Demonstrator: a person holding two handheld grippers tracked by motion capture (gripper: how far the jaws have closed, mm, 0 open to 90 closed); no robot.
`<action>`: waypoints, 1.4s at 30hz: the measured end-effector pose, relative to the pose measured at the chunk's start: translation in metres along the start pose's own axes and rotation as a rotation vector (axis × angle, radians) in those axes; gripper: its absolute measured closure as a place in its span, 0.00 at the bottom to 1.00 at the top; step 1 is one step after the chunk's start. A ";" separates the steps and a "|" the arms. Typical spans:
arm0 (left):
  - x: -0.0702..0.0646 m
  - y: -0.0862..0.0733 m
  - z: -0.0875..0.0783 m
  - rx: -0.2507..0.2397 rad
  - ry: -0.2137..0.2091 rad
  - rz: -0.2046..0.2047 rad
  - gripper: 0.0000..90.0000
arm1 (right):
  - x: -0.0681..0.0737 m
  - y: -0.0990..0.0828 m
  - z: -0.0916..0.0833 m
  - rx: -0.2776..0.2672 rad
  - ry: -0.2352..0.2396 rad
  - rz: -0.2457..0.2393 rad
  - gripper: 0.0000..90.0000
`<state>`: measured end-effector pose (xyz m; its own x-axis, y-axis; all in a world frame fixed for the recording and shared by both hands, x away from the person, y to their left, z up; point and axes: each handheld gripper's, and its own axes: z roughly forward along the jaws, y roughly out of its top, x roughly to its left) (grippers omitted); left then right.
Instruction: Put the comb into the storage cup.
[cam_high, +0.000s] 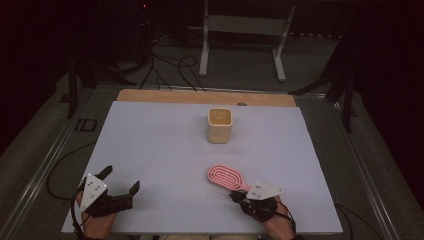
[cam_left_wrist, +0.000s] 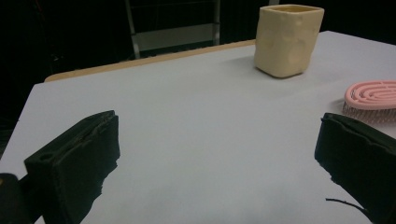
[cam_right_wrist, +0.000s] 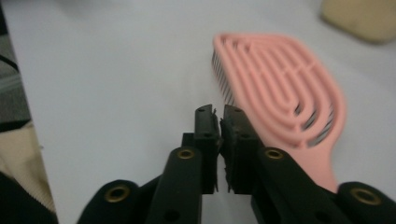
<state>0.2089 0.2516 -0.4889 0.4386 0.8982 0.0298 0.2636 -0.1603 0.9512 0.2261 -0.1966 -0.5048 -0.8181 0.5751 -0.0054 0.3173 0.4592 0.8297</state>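
Pink hairbrush (cam_high: 226, 177) lying flat, bristles down, near right on the white table (cam_high: 160, 150), handle running under the right gripper (cam_high: 240, 196). Jaws there nearly pressed together with a thin slit between, beside the handle rather than around it, nothing pinched. Left gripper (cam_high: 119, 181) resting near left, spread wide over bare table. Cream cup (cam_high: 220, 125) upright farther back, centre.
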 end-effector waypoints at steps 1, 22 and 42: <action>0.000 0.000 0.000 0.000 0.000 -0.002 0.01 | -0.005 0.002 -0.007 -0.033 -0.012 0.016 0.87; 0.002 0.007 -0.004 -0.020 0.008 -0.006 0.00 | -0.064 0.003 -0.084 -0.302 -0.242 0.161 0.39; -0.002 0.003 -0.001 -0.014 -0.027 -0.006 0.00 | -0.065 -0.022 -0.084 -0.299 -0.347 0.231 0.12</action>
<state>0.2075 0.2500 -0.4859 0.4605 0.8875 0.0161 0.2539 -0.1490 0.9557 0.2322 -0.3004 -0.4755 -0.5192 0.8530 0.0540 0.2783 0.1090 0.9543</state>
